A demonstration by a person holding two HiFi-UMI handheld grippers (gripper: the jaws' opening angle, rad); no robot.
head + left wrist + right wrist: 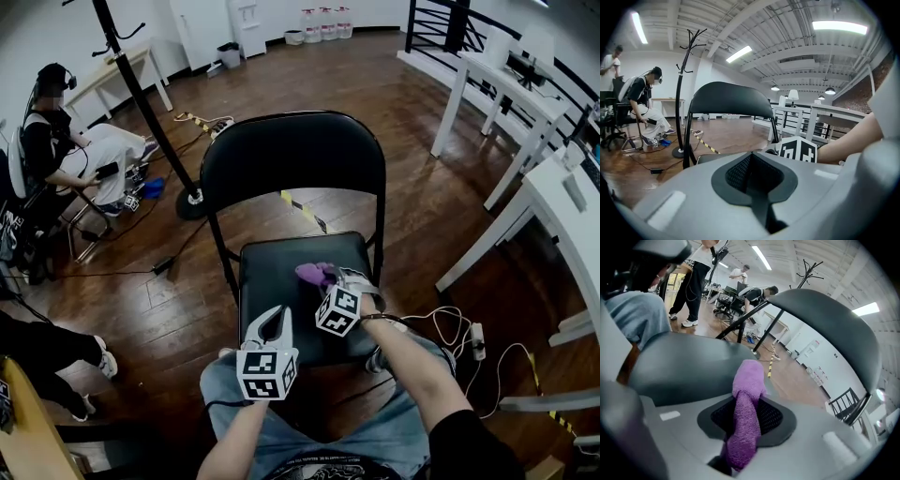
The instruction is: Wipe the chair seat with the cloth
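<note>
A black folding chair stands in front of me, its seat (272, 272) dark and glossy and its backrest (291, 155) behind it. My right gripper (330, 277) is shut on a purple cloth (314, 273) and rests it on the right middle of the seat. In the right gripper view the cloth (745, 413) runs between the jaws and bulges out over the seat (679, 362). My left gripper (273, 322) hovers at the seat's front edge, jaws shut with nothing in them. The left gripper view shows the backrest (729, 98) and the right gripper's marker cube (799, 149).
A coat stand (155, 122) rises just left of the chair. A seated person (70, 150) is at the far left. White tables (525, 122) line the right side. A power strip and cables (469, 337) lie on the floor right of the chair. My knees (309, 412) are under the front edge.
</note>
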